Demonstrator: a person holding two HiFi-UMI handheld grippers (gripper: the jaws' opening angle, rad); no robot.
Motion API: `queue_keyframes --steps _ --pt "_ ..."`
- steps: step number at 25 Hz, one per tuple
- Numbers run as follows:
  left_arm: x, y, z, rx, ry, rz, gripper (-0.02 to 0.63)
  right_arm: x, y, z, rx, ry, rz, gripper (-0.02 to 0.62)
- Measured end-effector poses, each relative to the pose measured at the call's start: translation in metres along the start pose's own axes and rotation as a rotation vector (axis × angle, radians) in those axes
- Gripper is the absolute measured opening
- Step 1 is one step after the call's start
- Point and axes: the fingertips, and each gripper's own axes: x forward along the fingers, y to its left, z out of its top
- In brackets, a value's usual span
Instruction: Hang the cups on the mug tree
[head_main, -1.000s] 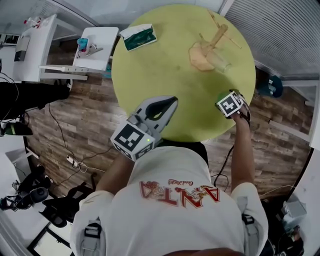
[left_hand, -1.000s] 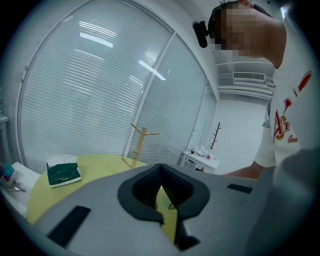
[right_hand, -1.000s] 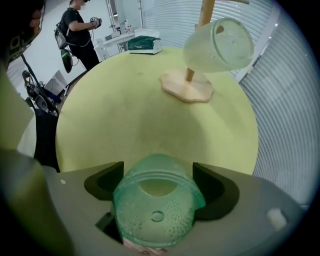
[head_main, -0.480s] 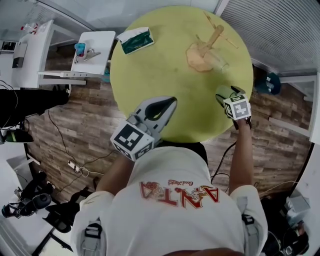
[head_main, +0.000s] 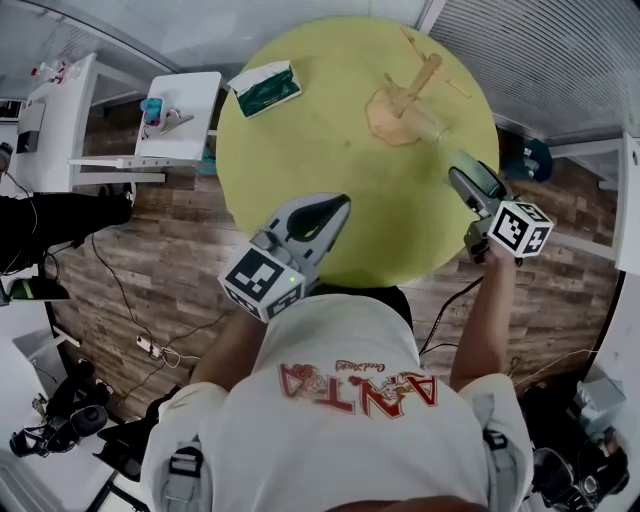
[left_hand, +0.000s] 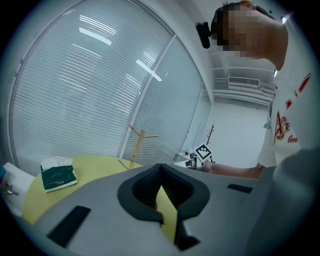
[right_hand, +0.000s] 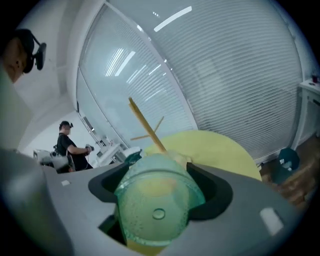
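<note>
The right gripper (head_main: 462, 176) has left the table's near edge, where it pointed down with its marker cube on top. It now hangs higher, at about 4 o'clock on the table's rim, laid over towards level and aimed at 11 o'clock, at the mug tree. Its jaws have just been closing, and the green cup (head_main: 482, 183) is between them. The left gripper (head_main: 343, 203) has kept its place at 6 o'clock.

The round yellow-green table (head_main: 300, 140) fills the upper middle of the head view. A white side table (head_main: 195, 100) stands off its rim at 9 o'clock.

The wooden mug tree (head_main: 415, 85) stands upright at about 1 o'clock on the table, its pegs bare. Just beside its base, towards 5 o'clock, is a clear cup-like shape (head_main: 432, 125); whether it lies or hangs I cannot tell.

The left gripper points across the table towards 1 o'clock. In its own view the jaw tips meet with nothing between them (left_hand: 160, 167).

A green tissue pack (head_main: 265, 88) lies at 10 o'clock.

In the right gripper view the right gripper (right_hand: 159, 167) is clamped on the translucent green cup (right_hand: 157, 200). The cup's base faces the camera and its body is clear of the table, with the tree's trunk rising behind it at 12 o'clock.
</note>
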Motion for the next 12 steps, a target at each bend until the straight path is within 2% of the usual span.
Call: queue_keyframes --steps 4,7,10,12 --pt "-0.001 0.004 0.003 -0.009 -0.013 -0.016 0.008 -0.022 0.023 0.063 0.059 -0.175 0.074 0.350" --pt "0.000 0.007 0.006 -0.015 -0.021 -0.024 0.008 -0.028 0.036 0.104 0.075 -0.267 0.109 0.350" --pt "-0.001 0.010 0.008 -0.020 -0.028 -0.028 0.008 -0.025 0.042 0.129 0.057 -0.301 0.066 0.350" --pt "-0.002 0.014 0.008 -0.024 -0.031 -0.026 0.009 -0.019 0.041 0.137 0.028 -0.302 -0.001 0.350"
